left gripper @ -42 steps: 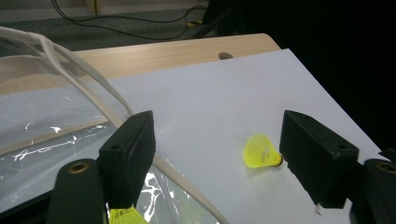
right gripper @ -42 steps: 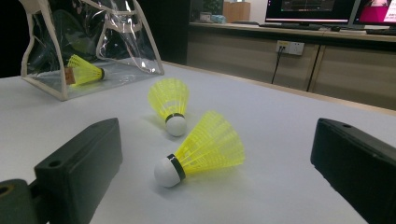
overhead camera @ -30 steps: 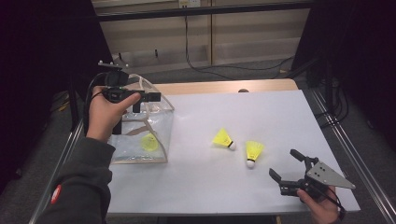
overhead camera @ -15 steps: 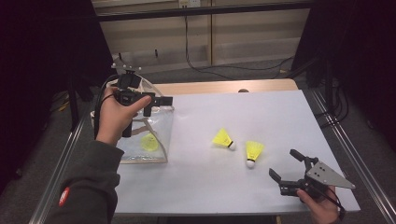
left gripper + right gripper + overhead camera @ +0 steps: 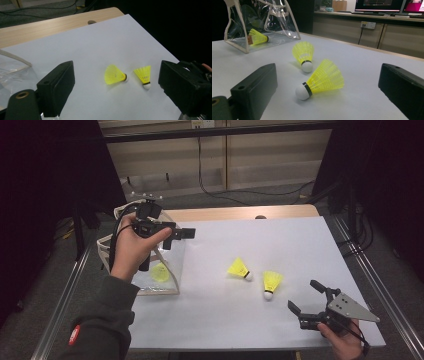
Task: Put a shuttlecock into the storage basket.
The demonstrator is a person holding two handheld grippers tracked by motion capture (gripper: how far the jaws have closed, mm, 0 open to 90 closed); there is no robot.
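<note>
On my far left I see the clear bag (image 5: pixel 150 265) standing at the left edge of the bench (image 5: pixel 280 240), with one yellow shuttlecock inside it (image 5: pixel 160 273); from the right gripper view that one lies on its side on the bag's floor. My left gripper (image 5: pixel 175 236) hangs above the bag's right side, pointing out over the bench; its jaws have just been opening and now stand wide apart with nothing between them. Further right, two more yellow shuttlecocks lie on the white sheet near each other but apart: the left shuttlecock (image 5: pixel 239 269) on its side with its cork toward the right, and the right shuttlecock (image 5: pixel 271 283) with its cork toward my near edge. At the near right corner sits my right gripper (image 5: pixel 306 296), jaws spread open and empty, aimed at that pair.
</note>
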